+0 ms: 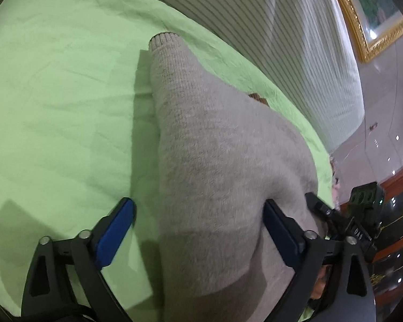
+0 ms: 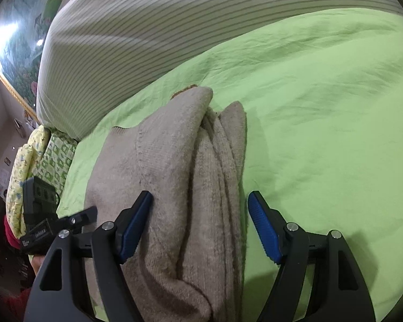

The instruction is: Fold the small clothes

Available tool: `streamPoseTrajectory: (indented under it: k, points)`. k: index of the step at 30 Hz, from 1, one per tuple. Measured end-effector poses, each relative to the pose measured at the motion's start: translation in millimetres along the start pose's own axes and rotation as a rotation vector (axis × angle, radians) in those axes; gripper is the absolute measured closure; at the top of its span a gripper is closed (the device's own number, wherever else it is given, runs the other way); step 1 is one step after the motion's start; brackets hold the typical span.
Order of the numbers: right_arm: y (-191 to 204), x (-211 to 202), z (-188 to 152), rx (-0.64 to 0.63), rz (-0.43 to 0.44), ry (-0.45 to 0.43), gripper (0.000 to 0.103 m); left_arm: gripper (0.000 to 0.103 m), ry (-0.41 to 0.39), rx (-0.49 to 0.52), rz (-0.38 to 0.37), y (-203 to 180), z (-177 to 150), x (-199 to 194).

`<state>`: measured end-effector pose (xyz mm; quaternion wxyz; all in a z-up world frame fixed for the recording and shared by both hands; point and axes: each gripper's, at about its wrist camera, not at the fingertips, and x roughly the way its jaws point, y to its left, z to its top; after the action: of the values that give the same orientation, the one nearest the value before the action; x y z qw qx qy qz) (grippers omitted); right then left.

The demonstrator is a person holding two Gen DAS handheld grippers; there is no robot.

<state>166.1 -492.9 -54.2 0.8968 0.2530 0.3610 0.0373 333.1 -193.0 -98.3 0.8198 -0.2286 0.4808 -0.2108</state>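
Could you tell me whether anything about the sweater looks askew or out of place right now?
The beige sweater on the green sheet is bunched into uneven ridges along its right edge, not flat. A small brown patch peeks from under its far end; I cannot identify it.

Green bedsheet (image 2: 322,123), creased. Striped white-and-grey bolster (image 2: 137,32) along its far edge. Gilt-framed painting (image 1: 373,16) on the wall. Yellow patterned cloth (image 2: 21,166) and green-checked cloth (image 2: 57,158) at the bolster's end.
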Motion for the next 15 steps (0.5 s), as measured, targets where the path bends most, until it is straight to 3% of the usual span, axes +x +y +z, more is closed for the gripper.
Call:
streamPoseTrajectory:
  k: [1, 3, 5, 9, 15]
  points:
    - [0.1, 0.7, 1.0, 0.004, 0.010, 0.011, 0.032, 0.033, 0.011, -0.002, -0.030, -2.1, -0.1, 3.6]
    - [0.1, 3.6, 0.9, 0.032, 0.062, 0.039, 0.053, 0.036, 0.015, -0.016, -0.047, -2.8, -2.4, 6.2]
    - [3.1, 0.9, -0.4, 0.033, 0.069, 0.028, 0.063, 0.042, 0.008, -0.003, -0.053, -4.7, -3.3, 4.5]
    - [20.6, -15.3, -4.8, 0.018, 0.035, -0.011, 0.070, 0.051, 0.007, -0.024, -0.078, -4.5, -5.5, -11.3]
    - [64.0, -44.9, -18.8, 0.013, 0.098, -0.038, 0.072, 0.053, -0.037, -0.038, -0.055, -4.3, -21.7, -72.1]
